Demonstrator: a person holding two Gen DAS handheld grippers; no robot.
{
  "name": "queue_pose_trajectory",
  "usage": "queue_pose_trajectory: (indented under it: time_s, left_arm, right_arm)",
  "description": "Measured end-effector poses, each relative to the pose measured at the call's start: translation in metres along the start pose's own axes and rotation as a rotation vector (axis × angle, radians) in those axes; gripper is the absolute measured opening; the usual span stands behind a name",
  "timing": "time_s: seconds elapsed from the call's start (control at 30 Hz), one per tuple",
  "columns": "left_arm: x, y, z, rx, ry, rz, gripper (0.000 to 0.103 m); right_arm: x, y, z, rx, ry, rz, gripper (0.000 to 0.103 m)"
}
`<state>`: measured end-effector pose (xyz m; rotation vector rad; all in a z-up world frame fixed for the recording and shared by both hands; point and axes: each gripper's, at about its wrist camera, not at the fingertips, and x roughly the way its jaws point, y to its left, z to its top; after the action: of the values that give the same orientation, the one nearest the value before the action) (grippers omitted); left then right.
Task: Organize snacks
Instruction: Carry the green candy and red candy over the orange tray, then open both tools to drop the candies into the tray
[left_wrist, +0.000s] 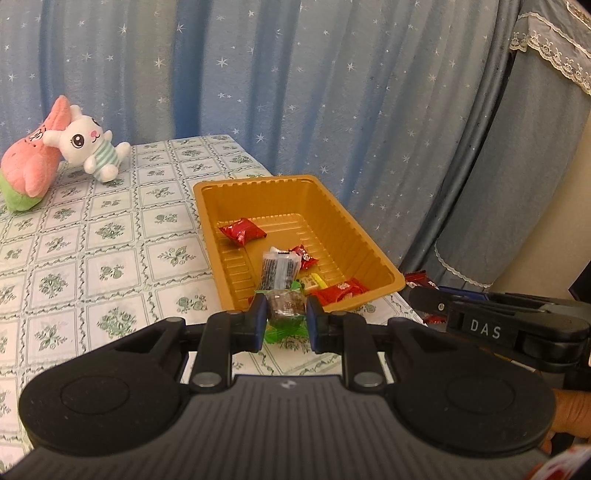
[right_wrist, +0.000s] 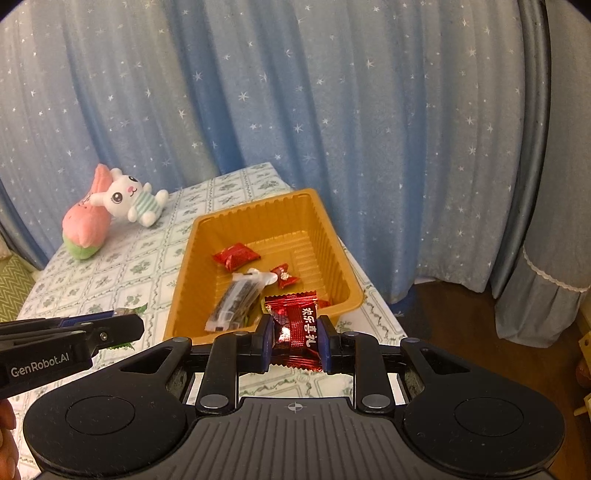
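Both grippers are black with ribbed grey bodies and blue pads; the left gripper (left_wrist: 283, 317) and the right gripper (right_wrist: 295, 334) each show round silver pivot screws.

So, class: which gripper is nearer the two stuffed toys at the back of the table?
Left. The left gripper, holding a green-wrapped candy, is on the stuffed toys' side of the tray; the right gripper, holding a red candy, is farther over.

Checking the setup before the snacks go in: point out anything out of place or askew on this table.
The orange tray overhangs the table's far edge at its right corner, over the curtain side. Two plush toys lie slumped at the table's far left corner, unrelated to snacks. Otherwise nothing is spilled or damaged.
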<state>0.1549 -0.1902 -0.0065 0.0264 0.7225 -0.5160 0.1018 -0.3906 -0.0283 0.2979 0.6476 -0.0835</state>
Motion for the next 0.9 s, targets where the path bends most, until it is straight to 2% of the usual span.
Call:
queue_pose_trajectory:
  time_s: [0.5, 0.9]
  left_arm:
    - [0.042, 0.009, 0.024, 0.027, 0.023, 0.000, 0.020]
    - [0.073, 0.013, 0.030, 0.029, 0.057, -0.006, 0.020]
  right_arm:
    - [0.042, -0.001, 0.033, -0.039, 0.002, -0.001, 0.025]
    - [0.072, 0.005, 0.041, -0.052, 0.029, 0.013, 0.025]
